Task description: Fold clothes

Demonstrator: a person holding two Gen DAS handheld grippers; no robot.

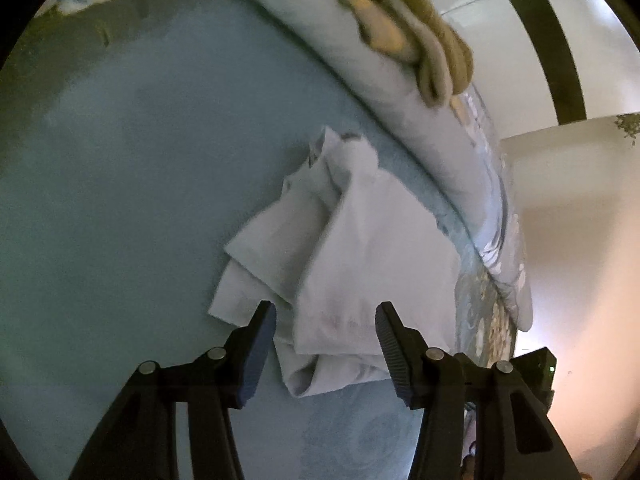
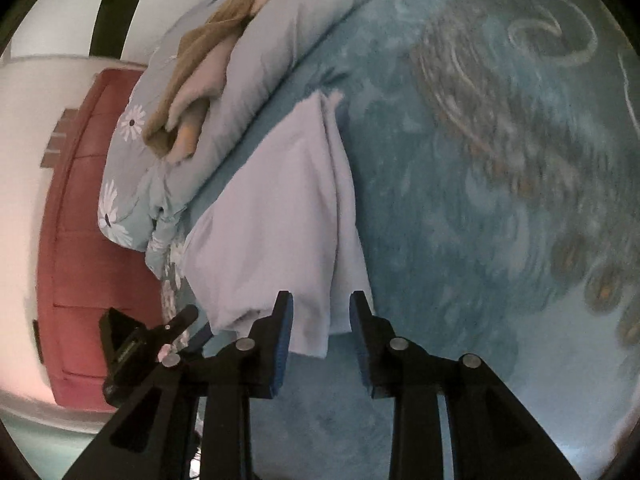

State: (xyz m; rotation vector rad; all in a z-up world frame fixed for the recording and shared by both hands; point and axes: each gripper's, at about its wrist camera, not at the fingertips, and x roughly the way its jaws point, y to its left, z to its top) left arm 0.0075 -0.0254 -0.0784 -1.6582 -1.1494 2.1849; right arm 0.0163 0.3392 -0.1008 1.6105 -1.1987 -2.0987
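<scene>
The garment [image 2: 276, 216] was pale lavender-white; the bedsheet [image 2: 480, 184] teal with tan peacock-feather swirls; the quilt [image 2: 192, 148] grey-blue with white daisies; the door [image 2: 80, 240] dusty red.

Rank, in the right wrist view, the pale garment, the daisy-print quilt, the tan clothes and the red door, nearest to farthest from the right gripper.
From the right gripper:
1. Pale garment, directly ahead, between the open jaws.
2. Daisy-print quilt, beyond, upper left.
3. Tan clothes, lying on the quilt; too close to separate.
4. Red door, far left.

Blue bedsheet [image 2: 460, 208] under pale garment [image 2: 276, 216], quilt [image 2: 256, 68].
</scene>
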